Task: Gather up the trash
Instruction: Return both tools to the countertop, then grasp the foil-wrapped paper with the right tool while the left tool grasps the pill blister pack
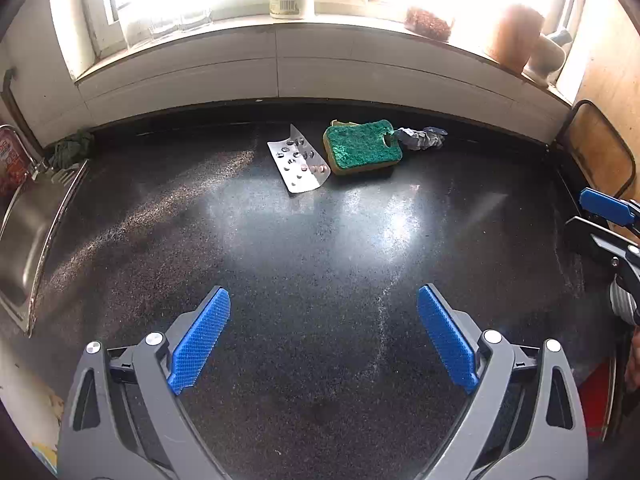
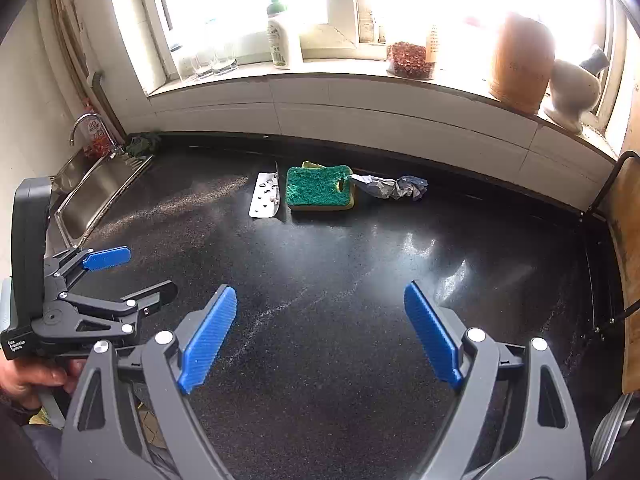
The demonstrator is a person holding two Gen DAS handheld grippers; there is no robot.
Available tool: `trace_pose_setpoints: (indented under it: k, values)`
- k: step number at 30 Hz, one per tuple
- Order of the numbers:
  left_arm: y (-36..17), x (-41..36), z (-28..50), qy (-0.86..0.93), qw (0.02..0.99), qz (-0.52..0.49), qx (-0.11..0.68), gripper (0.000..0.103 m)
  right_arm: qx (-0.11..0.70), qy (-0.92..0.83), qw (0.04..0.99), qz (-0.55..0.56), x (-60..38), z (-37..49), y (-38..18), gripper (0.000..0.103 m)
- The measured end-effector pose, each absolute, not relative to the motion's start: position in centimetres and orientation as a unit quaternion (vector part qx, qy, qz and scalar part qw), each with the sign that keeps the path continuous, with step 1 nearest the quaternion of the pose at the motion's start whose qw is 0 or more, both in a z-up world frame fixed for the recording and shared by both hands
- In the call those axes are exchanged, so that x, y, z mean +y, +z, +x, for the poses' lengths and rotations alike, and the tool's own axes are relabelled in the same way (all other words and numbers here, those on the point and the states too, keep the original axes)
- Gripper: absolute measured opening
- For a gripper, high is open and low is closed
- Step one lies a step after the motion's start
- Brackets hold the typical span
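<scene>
Left gripper [image 1: 324, 336]: jaws spread wide, nothing between them; it hangs over bare worktop [image 1: 280, 264], well short of the litter.
Right gripper [image 2: 320, 336]: jaws just as wide and empty; it sits just beside the left one, facing the same way.
Blister pack [image 1: 299, 159]: near the back wall, just left of the sponge; a spent foil sheet with its far end curled up; I judge it light, thin and springy, likely to skate on the glossy stone; the raised end looks the best place to pinch.
Crumpled wrapper [image 1: 422, 138]: at the sponge's right end, touching or very nearly; a soft grey-blue wad, featherlight I'd guess; squeeze its bulky middle.
Sponge [image 1: 362, 148]: green scourer on yellow foam, lying flat between the two; soft and compressible; whether it counts as trash I cannot tell.
Sink [image 1: 24, 232]: at the far left, well apart from everything.
</scene>
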State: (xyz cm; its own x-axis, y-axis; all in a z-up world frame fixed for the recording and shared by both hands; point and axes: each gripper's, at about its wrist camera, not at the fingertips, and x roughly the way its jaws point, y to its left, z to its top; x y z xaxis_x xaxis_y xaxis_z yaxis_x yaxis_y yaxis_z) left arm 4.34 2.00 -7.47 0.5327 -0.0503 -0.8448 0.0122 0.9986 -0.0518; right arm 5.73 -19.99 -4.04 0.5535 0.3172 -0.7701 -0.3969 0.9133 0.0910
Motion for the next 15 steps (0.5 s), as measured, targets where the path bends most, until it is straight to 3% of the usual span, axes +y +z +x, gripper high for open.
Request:
trace_pose_setpoints:
  k: [15]
  values:
    - [-15.2,1.8,18.5,0.045,0.846,-0.057,0.528,0.092,0.458,0.213,0.86,-0.075,-21.2,15.3,-7.8,0.083]
